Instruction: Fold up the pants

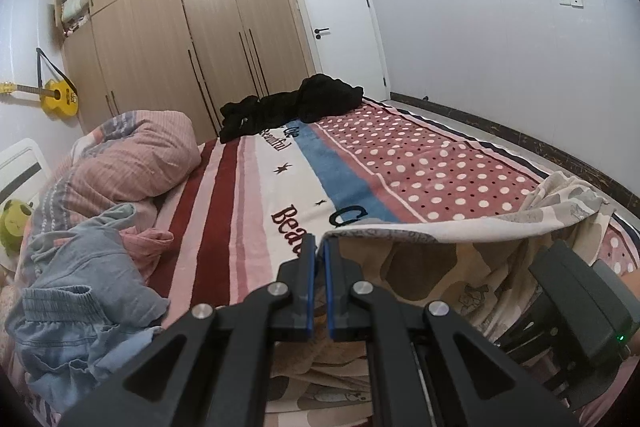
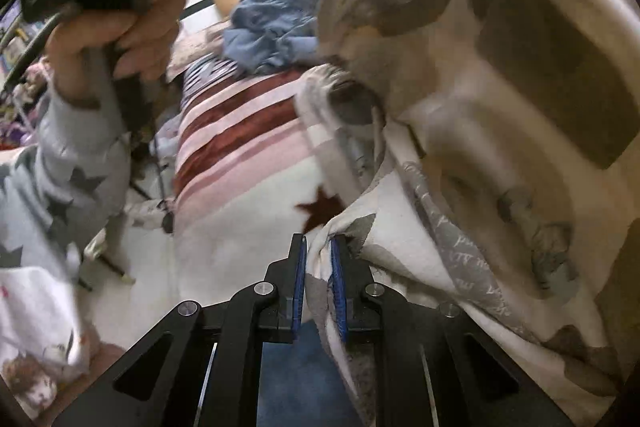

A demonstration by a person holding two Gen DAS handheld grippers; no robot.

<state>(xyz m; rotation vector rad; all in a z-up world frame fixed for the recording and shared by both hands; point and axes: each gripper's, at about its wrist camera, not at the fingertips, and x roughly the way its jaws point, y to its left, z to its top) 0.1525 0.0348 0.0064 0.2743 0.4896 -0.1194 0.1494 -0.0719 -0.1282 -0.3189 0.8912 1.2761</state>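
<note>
The pants (image 1: 436, 267) are cream with brown patches and cartoon prints, and hang lifted above the bed. My left gripper (image 1: 319, 247) is shut on one corner of their upper edge. That edge stretches right to the other gripper's body (image 1: 576, 307). In the right wrist view my right gripper (image 2: 319, 251) is shut on a fold of the same pants (image 2: 480, 131), which fill the right half of that blurred view. The person's left hand (image 2: 124, 27) with the other gripper's handle is at upper left.
The bed carries a striped and dotted blanket (image 1: 360, 163). On it lie a pile of black clothes (image 1: 292, 107) at the far end, a pink duvet (image 1: 132, 159) and blue clothes (image 1: 84, 291) at left. A wardrobe, door and yellow guitar line the walls.
</note>
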